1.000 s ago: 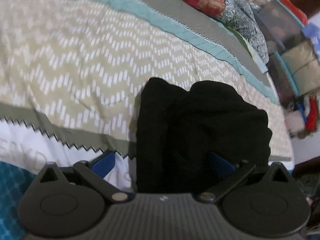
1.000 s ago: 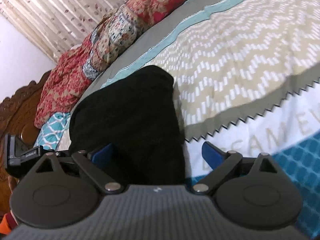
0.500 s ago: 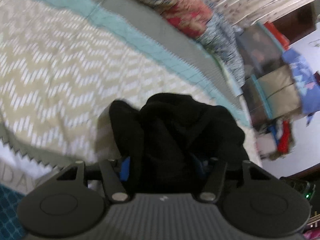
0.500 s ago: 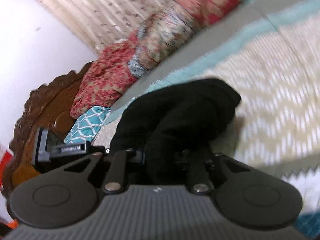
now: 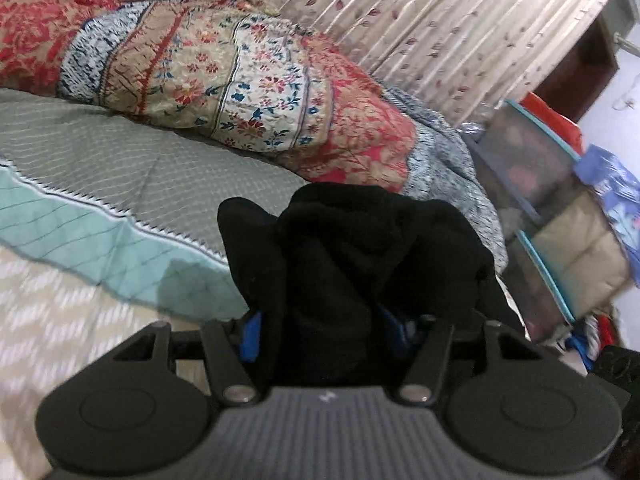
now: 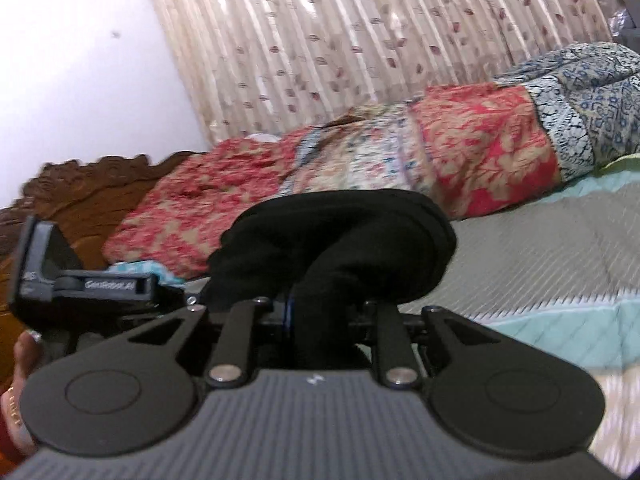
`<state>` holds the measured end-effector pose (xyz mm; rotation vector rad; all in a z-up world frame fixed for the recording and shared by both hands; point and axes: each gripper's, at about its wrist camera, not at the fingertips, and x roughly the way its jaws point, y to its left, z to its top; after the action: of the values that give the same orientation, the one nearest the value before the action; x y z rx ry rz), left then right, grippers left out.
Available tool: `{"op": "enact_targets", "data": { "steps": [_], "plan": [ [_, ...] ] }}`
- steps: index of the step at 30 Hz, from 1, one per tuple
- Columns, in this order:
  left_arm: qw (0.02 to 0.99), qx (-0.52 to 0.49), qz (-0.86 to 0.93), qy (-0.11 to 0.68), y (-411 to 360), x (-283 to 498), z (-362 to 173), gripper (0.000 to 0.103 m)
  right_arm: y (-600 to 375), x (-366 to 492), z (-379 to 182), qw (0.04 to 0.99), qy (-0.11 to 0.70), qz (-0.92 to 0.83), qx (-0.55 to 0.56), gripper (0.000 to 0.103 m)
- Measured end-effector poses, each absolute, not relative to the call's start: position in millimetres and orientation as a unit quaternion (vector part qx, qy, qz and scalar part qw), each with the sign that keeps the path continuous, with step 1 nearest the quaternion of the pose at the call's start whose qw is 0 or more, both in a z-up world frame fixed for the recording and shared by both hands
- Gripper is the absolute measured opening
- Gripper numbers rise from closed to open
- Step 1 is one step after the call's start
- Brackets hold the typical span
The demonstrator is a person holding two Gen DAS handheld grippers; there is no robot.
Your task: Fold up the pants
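The left hand-held gripper [image 5: 322,330] is clamped on a thick bunch of the black pants [image 5: 360,248], its blue pads [image 5: 251,334] pressed into the cloth on both sides. The right hand-held gripper [image 6: 328,320] pinches a narrower roll of the same black pants [image 6: 340,236], its jaws drawn close together around it. The garment is bundled and hangs from the 2 grips above the bed [image 5: 120,168], over the grey and teal bands of the quilted bedspread [image 6: 560,272]. Beyond lie red floral pillows [image 5: 248,80], then a patterned curtain [image 6: 360,40]. The left gripper's body [image 6: 80,280] shows beside the right one.
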<state>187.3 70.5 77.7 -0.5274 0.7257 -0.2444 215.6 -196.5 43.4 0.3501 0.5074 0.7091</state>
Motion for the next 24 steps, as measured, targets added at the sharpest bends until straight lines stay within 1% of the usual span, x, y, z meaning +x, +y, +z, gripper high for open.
{"op": "enact_targets", "data": {
  "steps": [3, 5, 6, 7, 9, 11, 12, 15, 18, 21, 24],
  "plan": [
    [0.897, -0.241, -0.106, 0.354, 62.7, 213.9, 51.9, 0.055, -198.1, 241.7, 17.1, 0.893, 0.264, 0.318, 0.177, 0.022],
    [0.895, -0.226, -0.088, 0.374, 58.0, 231.4, 28.6, 0.057, -195.1, 248.1, -2.2, 0.893, 0.289, 0.297, 0.174, 0.022],
    [0.891, -0.215, -0.071, 0.394, 55.4, 239.5, 14.6, 0.058, -192.3, 253.3, -13.7, 0.893, 0.308, 0.282, 0.168, 0.023],
    [0.890, -0.203, -0.053, 0.406, 52.9, 245.0, 5.1, 0.066, -189.1, 256.7, -26.9, 0.895, 0.328, 0.258, 0.158, 0.026],
    [0.895, -0.187, -0.033, 0.404, 51.2, 247.2, -2.5, 0.080, -189.8, 255.4, -38.1, 0.905, 0.342, 0.199, 0.157, 0.036],
    [0.898, -0.184, -0.031, 0.398, 50.3, 240.5, 7.0, 0.080, -196.1, 248.4, -32.1, 0.910, 0.341, 0.166, 0.167, 0.062],
    [0.903, -0.176, -0.028, 0.392, 49.4, 233.5, 14.4, 0.082, -197.2, 242.3, -26.3, 0.915, 0.334, 0.159, 0.162, 0.066],
    [0.913, -0.151, -0.011, 0.378, 45.9, 210.7, 35.6, 0.089, -198.1, 214.7, -0.5, 0.934, 0.299, 0.147, 0.127, 0.068],
    [0.918, -0.127, 0.006, 0.377, 37.7, 177.6, 55.4, 0.090, -201.9, 180.3, 18.2, 0.941, 0.278, 0.151, 0.119, 0.070],
    [0.917, -0.112, 0.019, 0.383, 28.4, 139.9, 68.3, 0.095, -210.4, 140.1, 29.2, 0.937, 0.280, 0.160, 0.135, 0.073],
    [0.915, -0.089, 0.027, 0.392, 15.5, 98.3, 76.0, 0.098, -216.1, 104.6, 28.0, 0.928, 0.297, 0.166, 0.150, 0.075]
  ]
}}
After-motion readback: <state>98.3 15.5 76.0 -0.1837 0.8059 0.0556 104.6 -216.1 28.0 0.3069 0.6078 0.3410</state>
